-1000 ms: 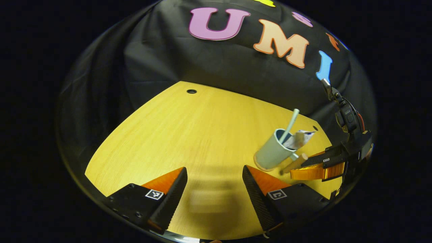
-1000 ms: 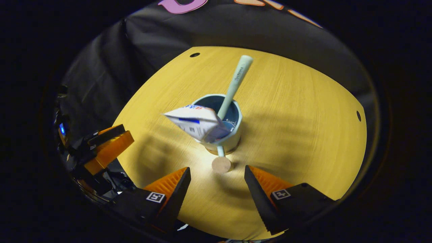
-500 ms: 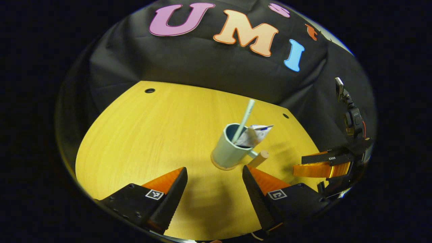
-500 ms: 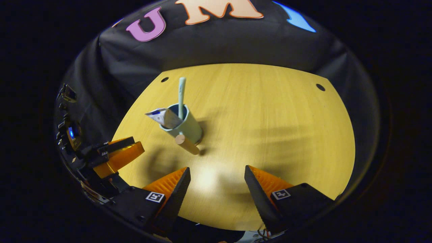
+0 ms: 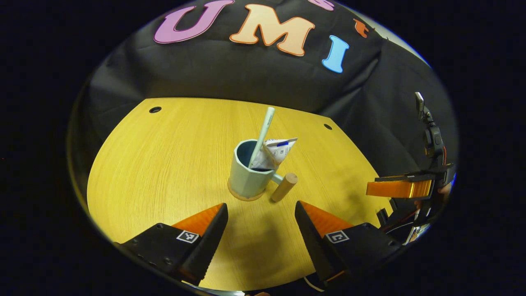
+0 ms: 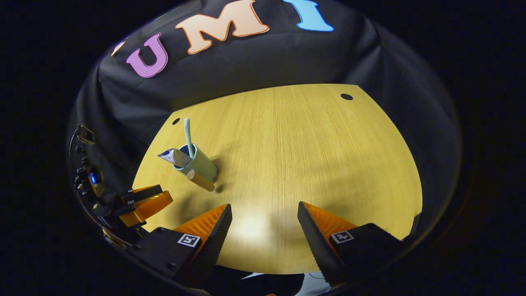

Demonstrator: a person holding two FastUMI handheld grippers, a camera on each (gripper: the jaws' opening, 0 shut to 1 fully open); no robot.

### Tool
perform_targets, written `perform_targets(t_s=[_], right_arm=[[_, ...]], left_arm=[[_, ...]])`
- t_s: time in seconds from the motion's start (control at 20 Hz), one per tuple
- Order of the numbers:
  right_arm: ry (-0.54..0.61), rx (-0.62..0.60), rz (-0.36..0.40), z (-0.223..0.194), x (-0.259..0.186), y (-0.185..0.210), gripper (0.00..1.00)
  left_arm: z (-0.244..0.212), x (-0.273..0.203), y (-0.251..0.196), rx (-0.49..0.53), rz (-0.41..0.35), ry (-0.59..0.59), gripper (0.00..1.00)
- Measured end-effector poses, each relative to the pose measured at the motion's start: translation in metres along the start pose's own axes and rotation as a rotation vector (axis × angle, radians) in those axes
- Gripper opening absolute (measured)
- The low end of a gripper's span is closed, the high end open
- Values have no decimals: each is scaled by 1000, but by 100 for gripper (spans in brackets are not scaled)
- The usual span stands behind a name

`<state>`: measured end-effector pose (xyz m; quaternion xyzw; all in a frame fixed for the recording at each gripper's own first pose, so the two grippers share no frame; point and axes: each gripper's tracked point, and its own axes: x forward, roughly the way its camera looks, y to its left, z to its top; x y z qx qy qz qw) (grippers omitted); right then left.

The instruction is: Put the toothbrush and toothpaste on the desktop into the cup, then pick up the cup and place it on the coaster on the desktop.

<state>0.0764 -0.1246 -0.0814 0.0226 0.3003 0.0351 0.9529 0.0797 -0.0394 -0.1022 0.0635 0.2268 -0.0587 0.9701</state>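
Pale green and top-heavy, the cup (image 5: 249, 174) stands upright on the wooden tabletop (image 5: 164, 164), on a thin brown disc that reads as the coaster (image 5: 245, 198), with the toothbrush (image 5: 261, 135) leaning up out of it and the crimped end of the toothpaste (image 5: 276, 150) hanging past the rim; its stubby wooden handle (image 5: 284, 187) juts toward the left tool (image 5: 261, 230). The load looks finished, so the risk I would name is a careless exit: either tool sweeping low could catch that handle or the tall brush, and the lopsided contents might then tip the cup or drag it off the disc. The left tool sits low and near, aimed at the cup, its fingers spread with nothing between them. The right tool (image 6: 264, 230) hangs well apart from the cup, likewise spread and empty; in the left gripper view it appears at the tabletop's edge (image 5: 398, 188), held level.
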Motion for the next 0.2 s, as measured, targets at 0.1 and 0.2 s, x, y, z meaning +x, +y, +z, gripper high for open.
perform_targets(t_s=[0.1,0.2], right_arm=[[-14,14,0,2,-5,-5,99],[-22,25,1,2,-9,-9,99]], left_arm=[[-2,0,-3,2,1,3,95],[-3,0,-5,-2,7,4,94]])
